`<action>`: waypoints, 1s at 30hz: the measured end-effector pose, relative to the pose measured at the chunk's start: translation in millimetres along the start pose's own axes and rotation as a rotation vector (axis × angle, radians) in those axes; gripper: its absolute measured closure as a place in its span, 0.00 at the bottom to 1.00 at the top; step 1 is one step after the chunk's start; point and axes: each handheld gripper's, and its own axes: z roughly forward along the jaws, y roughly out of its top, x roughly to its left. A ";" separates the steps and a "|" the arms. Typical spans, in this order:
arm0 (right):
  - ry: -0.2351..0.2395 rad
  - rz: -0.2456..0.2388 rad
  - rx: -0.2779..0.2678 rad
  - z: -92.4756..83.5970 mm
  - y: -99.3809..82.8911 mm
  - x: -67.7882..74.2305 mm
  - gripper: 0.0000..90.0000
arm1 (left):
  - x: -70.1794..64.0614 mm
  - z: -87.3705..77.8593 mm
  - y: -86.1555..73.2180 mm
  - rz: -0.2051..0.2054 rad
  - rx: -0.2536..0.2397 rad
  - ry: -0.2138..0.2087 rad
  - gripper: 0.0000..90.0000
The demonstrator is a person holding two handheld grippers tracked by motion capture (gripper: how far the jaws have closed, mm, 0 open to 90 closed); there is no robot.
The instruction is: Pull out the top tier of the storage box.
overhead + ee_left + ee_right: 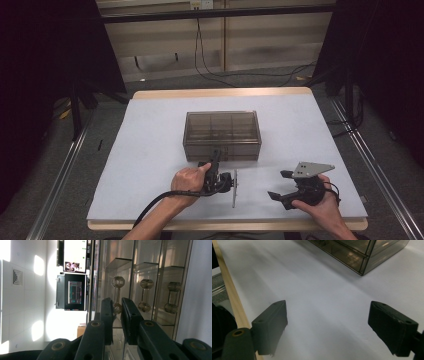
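- Right gripper (280, 186), near edge of the table at about 5 o'clock from the box, held in the person's right hand (320, 202). Jaws spread wide, nothing between them; in the right gripper view only bare white table top (319, 302) lies between the two pads.
- Left gripper (216, 157), near centre, held in the left hand (187, 181) and pointing toward 12 o'clock, its tip at the box's front face. It is rolled on its side, so the plate on it stands on edge.
- In the left gripper view the jaws stand close together with a narrow gap, and a small clear knob (117, 307) sits in that gap. Cannot tell whether the pads actually pinch it.
- Box (222, 135), smoky see-through plastic, at the table's centre, just beyond the left gripper and well apart from the right one. Lid down. Inner walls split it into several compartments.
- Contents: the left gripper view shows three clear dumbbell-shaped handles (145, 295) in a row on its front, with shelves behind. Whether anything lies in the compartments I cannot tell.
- Far side: table's wooden edge (222, 93) at 12 o'clock, then floor with loose cables (240, 76).
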 end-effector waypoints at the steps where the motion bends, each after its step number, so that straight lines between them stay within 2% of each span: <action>1: -0.001 0.000 -0.001 0.0 -0.1 0.0 0.18 | -0.1 -0.3 0.1 0.003 0.000 0.003 0.90; 3: -0.002 0.000 -0.002 -0.1 -0.1 0.1 0.18 | 1.1 -1.3 0.4 0.025 -0.001 0.001 0.90; 4: -0.002 0.001 -0.001 -0.3 -0.1 0.2 0.18 | -0.2 -2.1 0.1 0.002 -0.006 0.001 0.90; 5: -0.002 0.000 -0.001 -0.1 -0.1 0.2 0.18 | 0.9 -2.3 0.4 0.016 -0.013 0.006 0.90; 8: 0.000 -0.002 0.000 0.0 0.0 0.0 0.18 | -0.6 -4.4 -0.1 0.006 -0.006 0.001 0.90; 9: 0.000 -0.002 0.000 0.0 0.0 0.1 0.18 | 0.4 -4.7 0.1 0.021 -0.007 0.001 0.90; 11: -0.002 -0.001 -0.002 0.0 -0.1 0.3 0.18 | 0.1 -5.2 0.3 0.022 -0.014 0.012 0.90; 12: -0.002 0.000 -0.002 -0.2 -0.1 0.3 0.18 | 1.1 -5.6 0.5 0.031 -0.012 0.004 0.90; 14: -0.002 0.000 -0.001 -0.2 -0.1 0.0 0.18 | 1.0 -7.0 0.5 0.028 -0.005 -0.007 0.90; 16: 0.001 0.001 0.001 0.0 0.0 -0.1 0.18 | -0.3 -8.1 0.1 0.013 -0.015 0.001 0.90; 18: 0.001 0.000 0.001 0.0 0.0 0.1 0.18 | 0.9 -9.2 0.3 0.024 -0.017 0.003 0.90; 19: 0.000 -0.002 0.000 0.0 -0.1 0.0 0.18 | 0.9 -10.3 0.1 0.021 -0.014 -0.010 0.90; 21: -0.002 0.000 -0.001 -0.2 -0.1 0.0 0.18 | 0.3 -11.6 0.4 0.008 -0.019 -0.010 0.90; 25: -0.001 -0.002 -0.002 0.1 -0.1 0.3 0.18 | 0.8 -13.0 0.3 0.012 -0.020 -0.013 0.90; 26: -0.001 -0.001 -0.001 0.0 -0.1 0.3 0.18 | -0.5 -13.5 -0.4 -0.003 -0.027 -0.011 0.90; 27: -0.002 -0.001 -0.001 0.0 -0.1 0.1 0.18 | 0.3 -14.4 -0.5 0.010 -0.025 -0.012 0.90; 28: -0.002 0.000 -0.001 -0.3 -0.1 0.0 0.18 | -1.5 -15.5 -1.2 -0.001 -0.028 -0.007 0.90; 29: -0.005 0.000 0.000 -0.5 -0.1 0.1 0.18 | -0.1 -15.6 -0.9 0.027 -0.034 0.001 0.90; 30: -0.005 0.000 -0.001 -0.5 -0.1 0.1 0.18 | -0.9 -16.4 -1.2 0.013 -0.029 -0.005 0.90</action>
